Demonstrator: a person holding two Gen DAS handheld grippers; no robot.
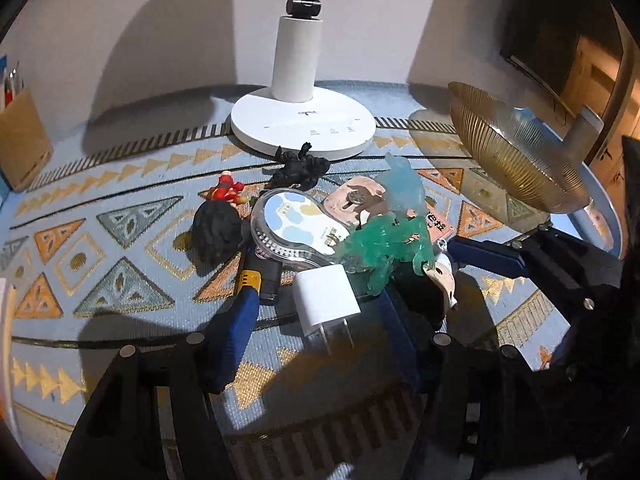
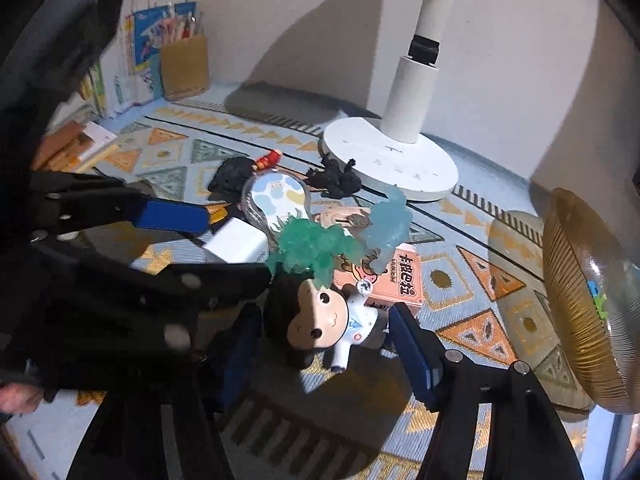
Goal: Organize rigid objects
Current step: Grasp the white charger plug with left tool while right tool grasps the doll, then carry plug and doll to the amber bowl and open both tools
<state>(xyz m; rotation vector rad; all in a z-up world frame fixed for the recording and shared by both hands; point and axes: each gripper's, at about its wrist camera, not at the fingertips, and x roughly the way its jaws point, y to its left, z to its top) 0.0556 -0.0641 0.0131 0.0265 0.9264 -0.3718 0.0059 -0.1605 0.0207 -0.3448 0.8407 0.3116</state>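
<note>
A pile of small objects lies on the patterned mat. My left gripper (image 1: 316, 320) is open, its blue fingers on either side of a white plug charger (image 1: 326, 300). My right gripper (image 2: 324, 344) is open around a doll figure (image 2: 328, 320) with a black hairdo and white suit, lying on its side; whether the pads touch it I cannot tell. A green translucent figure (image 2: 312, 248), a pale blue figure (image 2: 388, 220), a pink box (image 2: 392, 280), a clear-cased oval item (image 1: 296, 228), a black lump (image 1: 216, 232), a red figurine (image 1: 226, 192) and a black dragon figure (image 1: 300, 168) lie around.
A white lamp base (image 1: 304, 124) stands behind the pile. A gold ribbed glass bowl (image 2: 580, 300) stands at the right edge, with small coloured pieces inside. A brown pencil holder (image 2: 184, 64) and books (image 2: 132, 40) stand at the back left.
</note>
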